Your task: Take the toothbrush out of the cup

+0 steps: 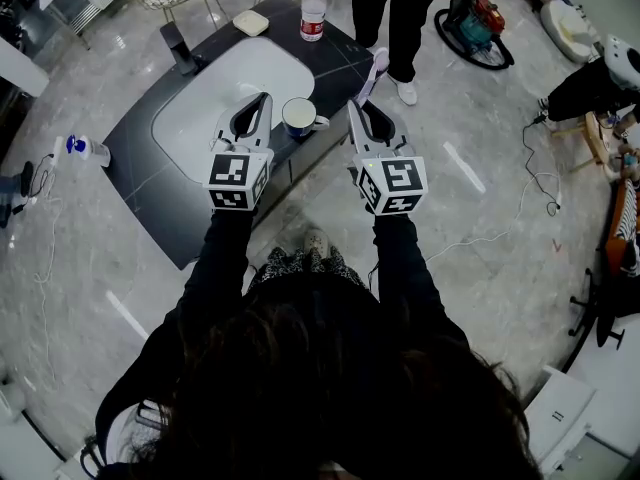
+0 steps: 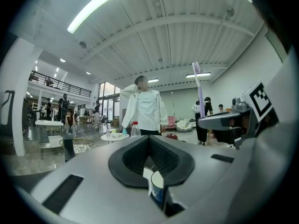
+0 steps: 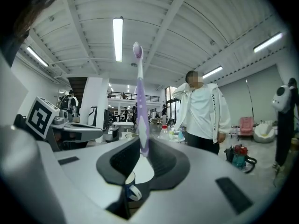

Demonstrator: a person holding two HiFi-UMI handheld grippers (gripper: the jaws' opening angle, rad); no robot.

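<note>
A purple toothbrush stands upright between the jaws of my right gripper, which is shut on its handle. The head view shows this toothbrush to the right of the cup and outside it, rising from the right gripper. The white cup, blue on the outside, rests on the dark table between the two grippers. My left gripper is just left of the cup, its jaws shut with nothing between them. In the left gripper view the cup shows below the left gripper.
A water bottle, a small white box and a black stand sit at the table's far side. A person stands just beyond the table. A second bottle lies on the floor at left.
</note>
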